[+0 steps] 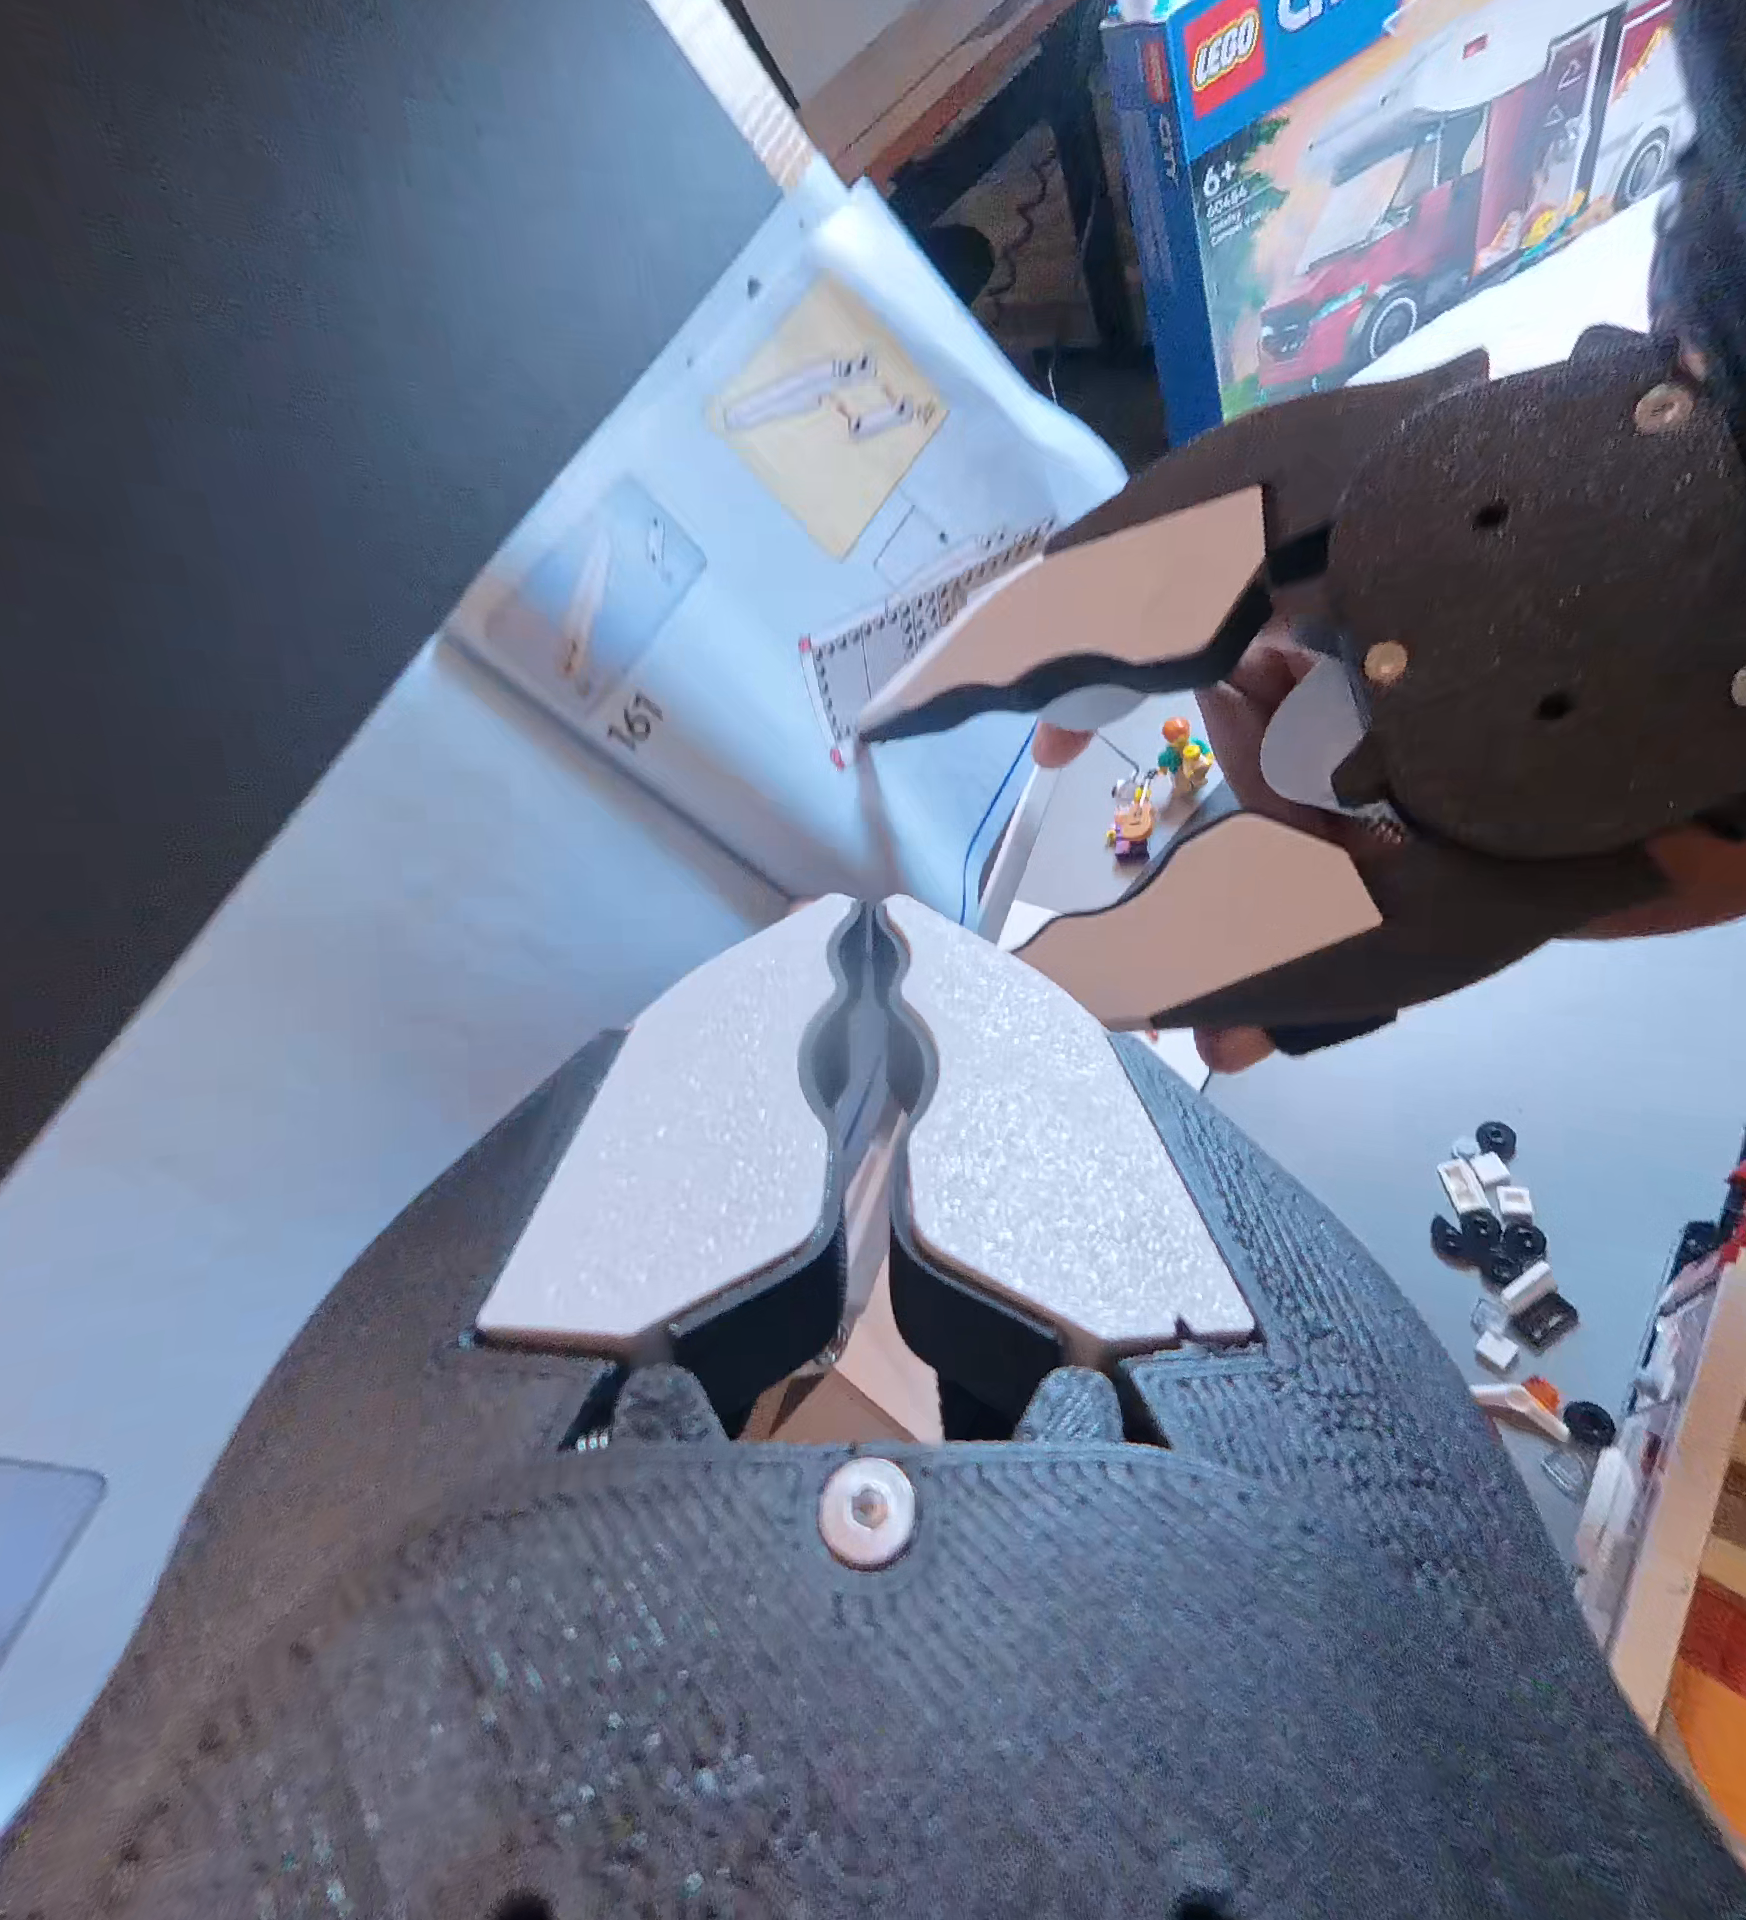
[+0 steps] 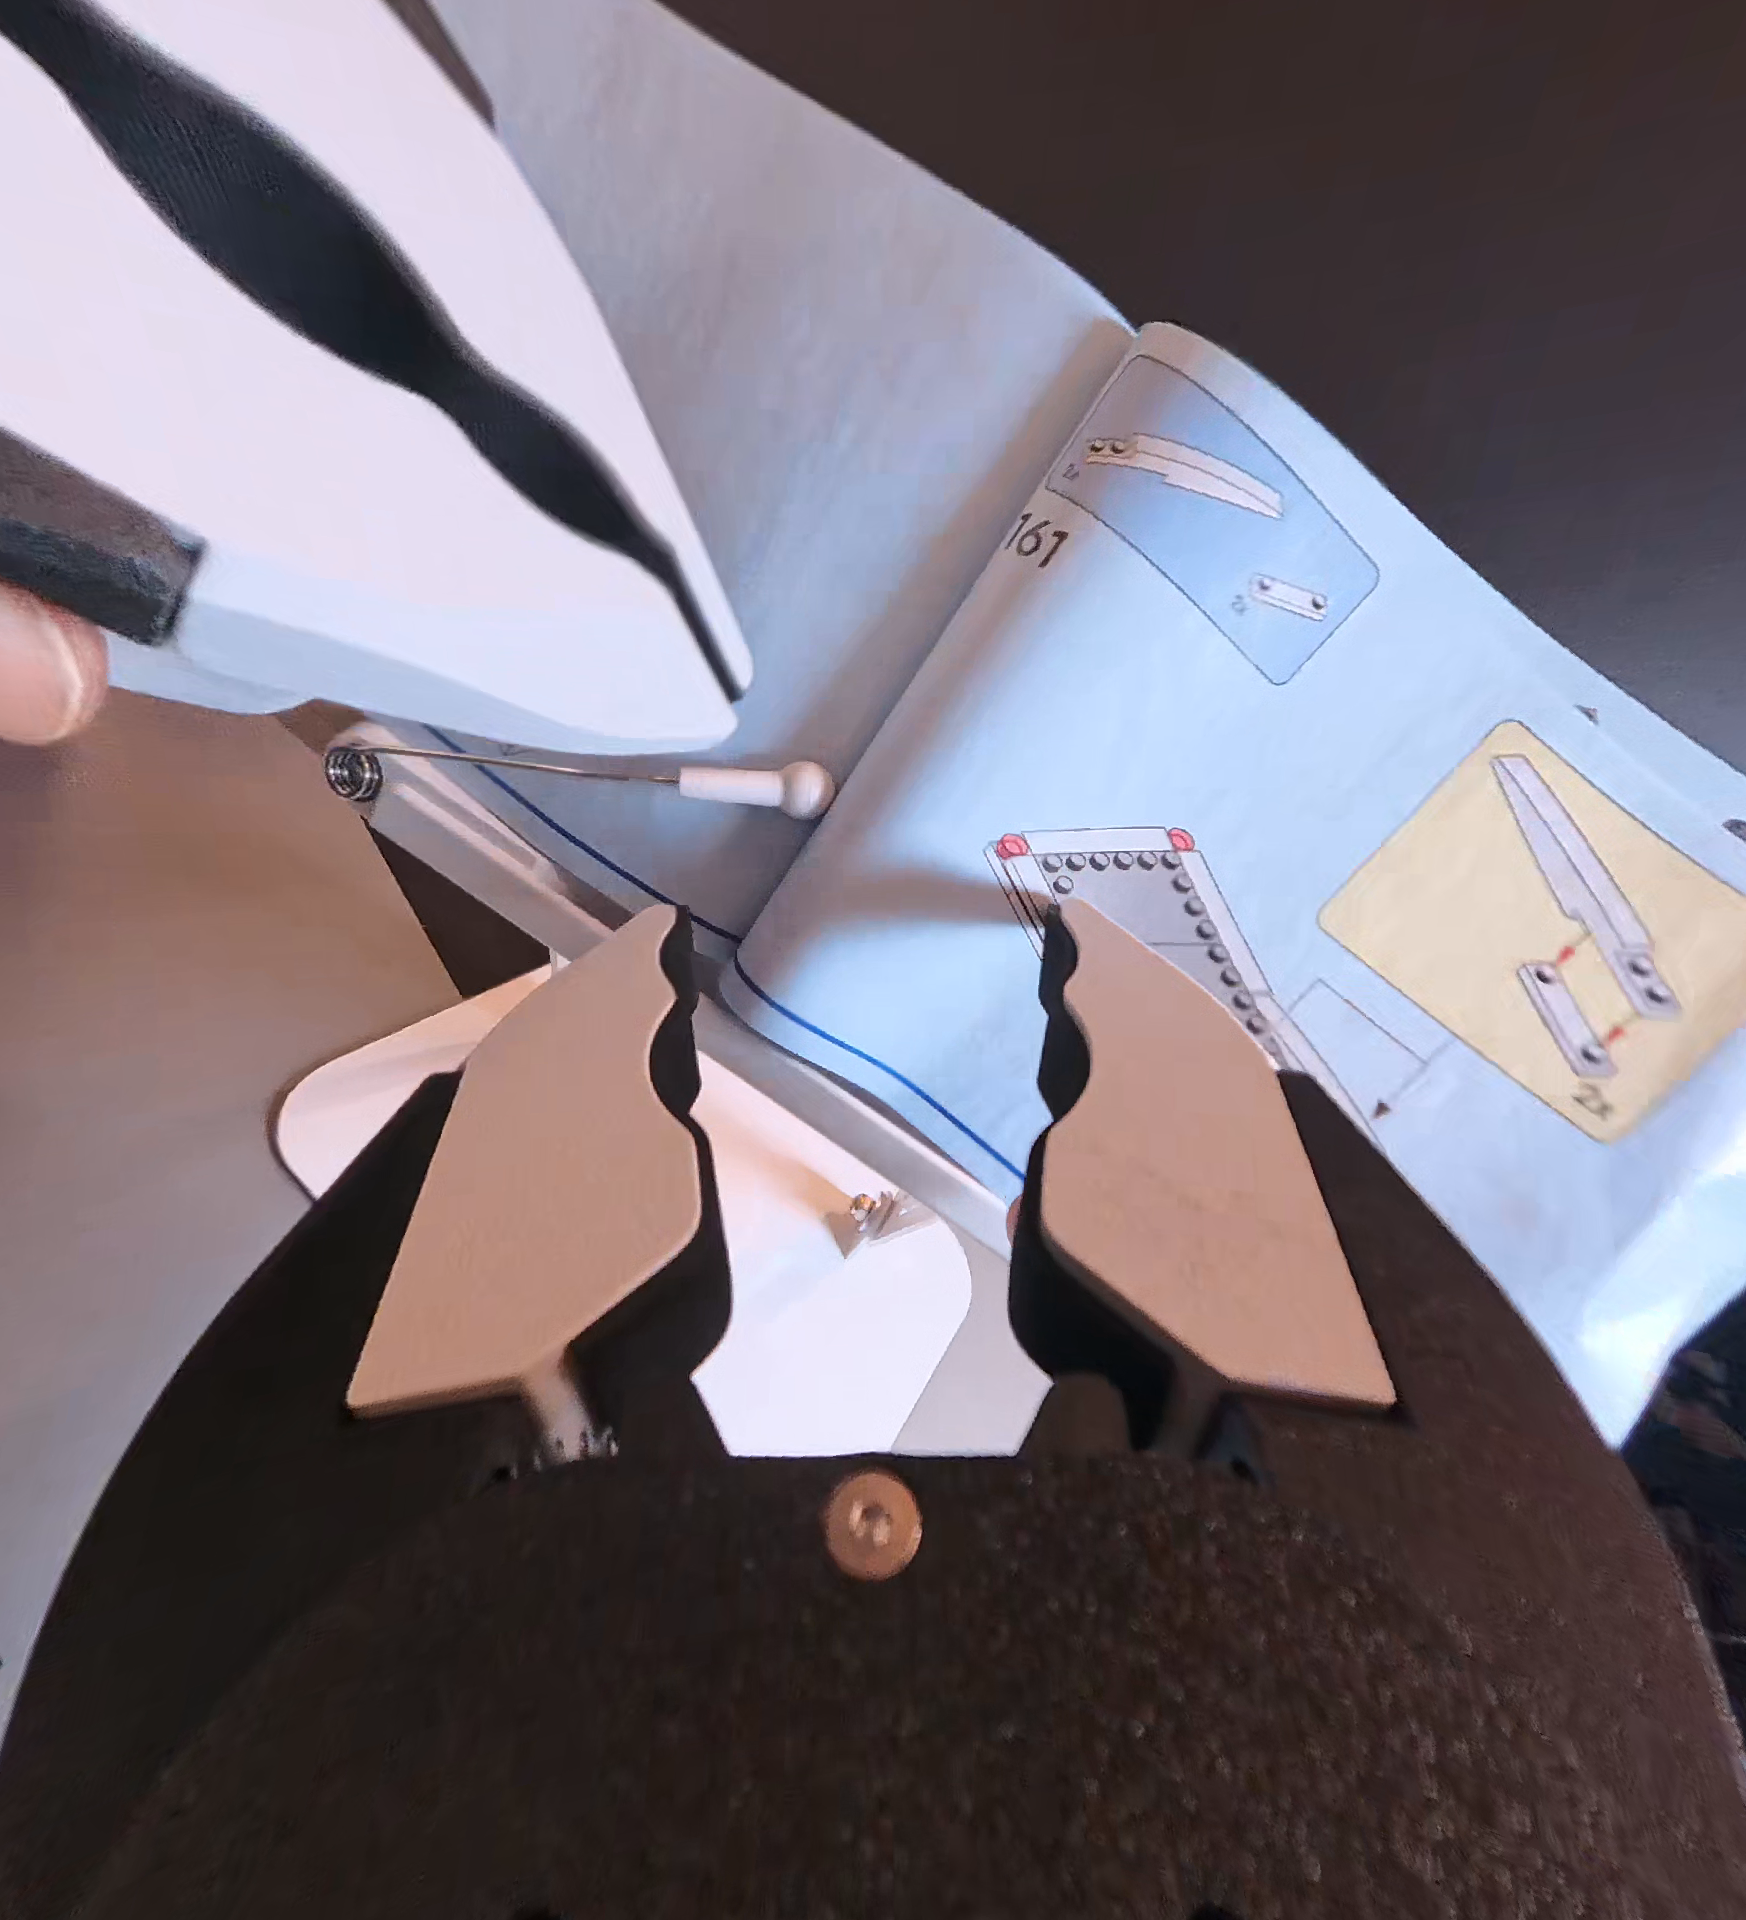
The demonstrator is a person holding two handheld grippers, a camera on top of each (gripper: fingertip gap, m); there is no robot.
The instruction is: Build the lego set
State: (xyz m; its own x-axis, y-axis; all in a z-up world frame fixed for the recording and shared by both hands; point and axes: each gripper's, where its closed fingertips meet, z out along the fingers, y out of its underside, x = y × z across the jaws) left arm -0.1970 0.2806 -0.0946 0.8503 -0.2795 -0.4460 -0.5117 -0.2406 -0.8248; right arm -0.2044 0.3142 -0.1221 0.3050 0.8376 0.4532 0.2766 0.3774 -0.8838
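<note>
An open instruction booklet point(image 2: 1264, 790) stands on a white book stand point(image 2: 848, 1330), its left page blurred and partly hidden behind the left gripper point(image 1: 870, 909). That gripper's fingers are closed on the page's lower edge, seen most plainly in the left wrist view. The right gripper point(image 2: 864, 920) is held wide open with nothing between its fingers, its tips just before the booklet's bottom edge. A toy box point(image 1: 1388, 187) is cut off at the frame's top. Small loose bricks point(image 1: 1497, 1247) lie blurred on the table.
</note>
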